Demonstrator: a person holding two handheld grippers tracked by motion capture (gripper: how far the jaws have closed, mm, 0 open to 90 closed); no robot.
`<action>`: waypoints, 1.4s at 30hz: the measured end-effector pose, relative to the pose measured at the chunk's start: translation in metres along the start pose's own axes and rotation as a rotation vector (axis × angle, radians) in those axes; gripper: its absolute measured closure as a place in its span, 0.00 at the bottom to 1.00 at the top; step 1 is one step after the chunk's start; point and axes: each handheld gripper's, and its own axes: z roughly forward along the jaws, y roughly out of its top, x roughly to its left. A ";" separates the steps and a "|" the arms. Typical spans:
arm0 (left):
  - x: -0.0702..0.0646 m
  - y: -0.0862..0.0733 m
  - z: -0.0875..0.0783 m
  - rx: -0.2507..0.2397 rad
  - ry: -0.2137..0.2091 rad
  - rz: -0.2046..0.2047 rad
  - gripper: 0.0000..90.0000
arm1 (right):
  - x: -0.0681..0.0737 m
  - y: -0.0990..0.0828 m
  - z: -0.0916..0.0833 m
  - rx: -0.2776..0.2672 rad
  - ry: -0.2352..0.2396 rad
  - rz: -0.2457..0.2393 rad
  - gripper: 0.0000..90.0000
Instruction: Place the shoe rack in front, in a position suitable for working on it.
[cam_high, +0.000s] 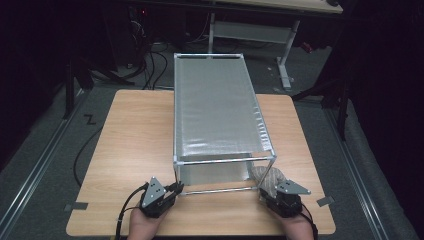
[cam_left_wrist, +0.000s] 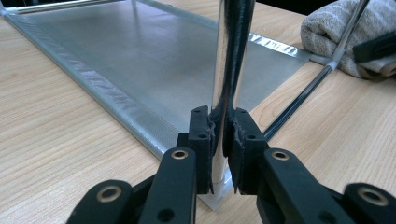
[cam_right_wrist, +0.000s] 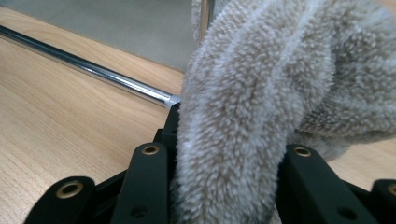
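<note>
Terry cloth, soft and light, is pinched by the right tongs (cam_right_wrist: 224, 186) as a towel (cam_right_wrist: 280, 93); the rack's slippery chrome post (cam_left_wrist: 229, 60) is clamped by the left tongs (cam_left_wrist: 223, 140).

A two-tier chrome rack (cam_high: 215, 107) with grey mesh shelves stands upright, its near-left post (cam_left_wrist: 231, 56) pinched low down. A beige terry towel (cam_right_wrist: 261, 102), bunched and folded, lies against the rack's near-right post, gripped.
</note>
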 end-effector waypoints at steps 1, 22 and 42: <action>0.000 0.000 0.000 0.000 0.001 0.000 0.89 | -0.001 0.000 0.000 -0.004 0.009 0.012 0.73; 0.013 0.005 0.010 -0.004 0.031 -0.052 0.89 | 0.012 -0.007 -0.010 0.007 0.028 -0.031 0.73; 0.020 0.011 0.025 -0.005 0.041 -0.067 0.88 | 0.020 -0.018 -0.025 0.017 0.035 -0.065 0.73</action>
